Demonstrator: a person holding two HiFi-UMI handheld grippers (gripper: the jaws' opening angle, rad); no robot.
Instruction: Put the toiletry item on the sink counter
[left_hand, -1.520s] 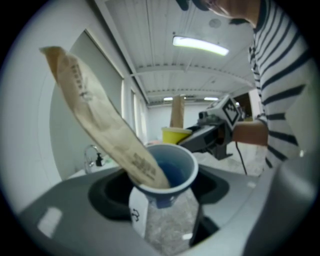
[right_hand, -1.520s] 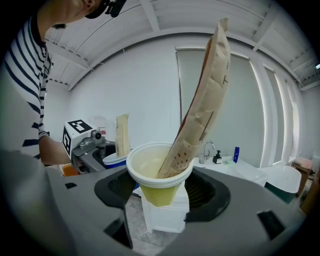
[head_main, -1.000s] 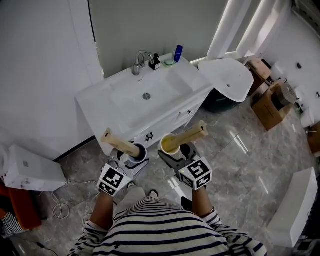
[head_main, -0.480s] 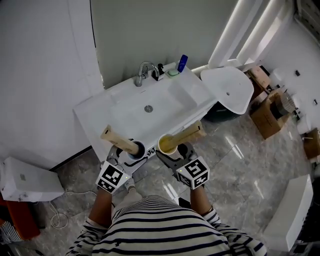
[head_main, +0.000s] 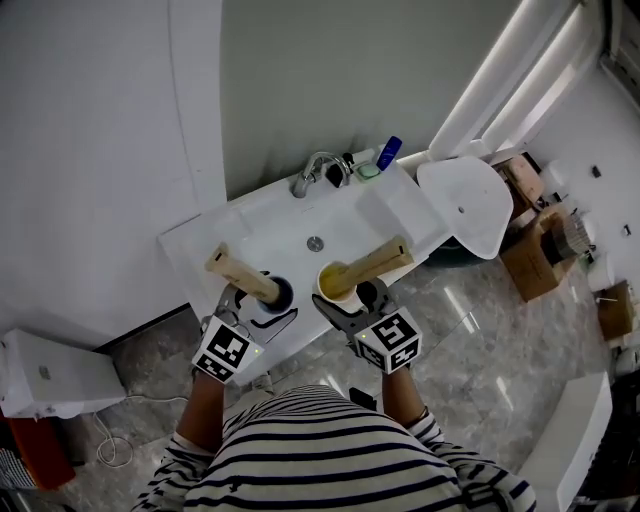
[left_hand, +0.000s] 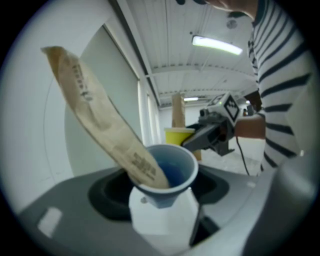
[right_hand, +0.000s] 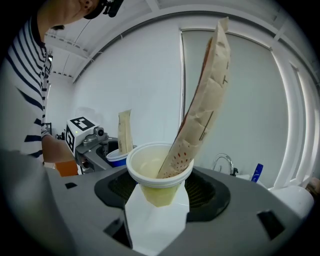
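White sink counter (head_main: 385, 210) sits just ahead. My left tongs (head_main: 268, 300) clamp a blue cup (left_hand: 172, 175) with a tan packet (left_hand: 100, 120) in it; my right tongs (head_main: 345, 296) clamp a yellow cup (right_hand: 159, 175) holding a second packet (right_hand: 205, 100) — both at its front edge.

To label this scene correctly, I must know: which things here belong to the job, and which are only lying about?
For the job: blue cup and its tan packet in the left gripper; yellow cup and its dotted packet in the right gripper; sink counter.

Just lying about: faucet, blue bottle, cardboard boxes, white box on the floor.
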